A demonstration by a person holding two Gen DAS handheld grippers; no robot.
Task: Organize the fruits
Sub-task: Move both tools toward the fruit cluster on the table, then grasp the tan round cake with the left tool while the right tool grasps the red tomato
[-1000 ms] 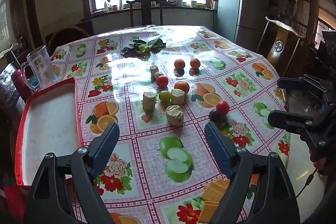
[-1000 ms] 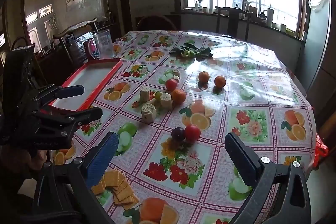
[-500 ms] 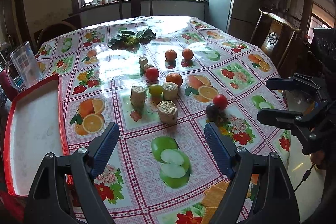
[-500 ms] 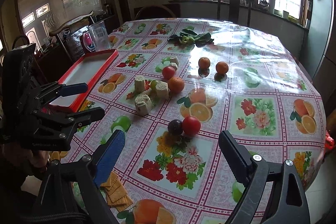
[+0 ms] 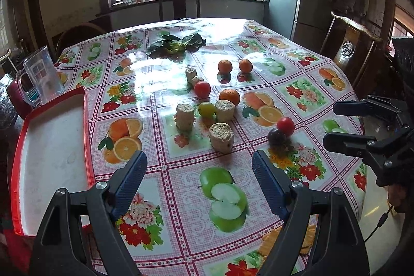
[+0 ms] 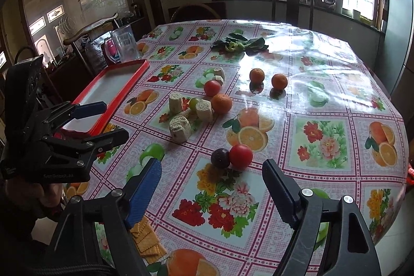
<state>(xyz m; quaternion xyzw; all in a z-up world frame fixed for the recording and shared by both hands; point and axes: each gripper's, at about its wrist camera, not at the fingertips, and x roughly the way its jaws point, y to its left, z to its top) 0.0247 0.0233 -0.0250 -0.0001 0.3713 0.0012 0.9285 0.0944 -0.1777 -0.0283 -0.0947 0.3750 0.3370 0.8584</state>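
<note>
While my right claw (image 6: 211, 188) narrows, still empty, the red tomato (image 6: 241, 156) and dark plum (image 6: 220, 158) sit dead ahead of it — far nearer than to my released left claw (image 5: 199, 172).

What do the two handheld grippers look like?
Both the left gripper and the right gripper are black plastic frames with silver bolts and blue ribbed finger pads. The left carries faint printed lettering; a thin black cable hangs below the right.

Left hand-held gripper (image 5: 199, 167) gapes above tablecloth; red tomato (image 5: 285, 125) touches dark plum (image 5: 275, 136)
</note>
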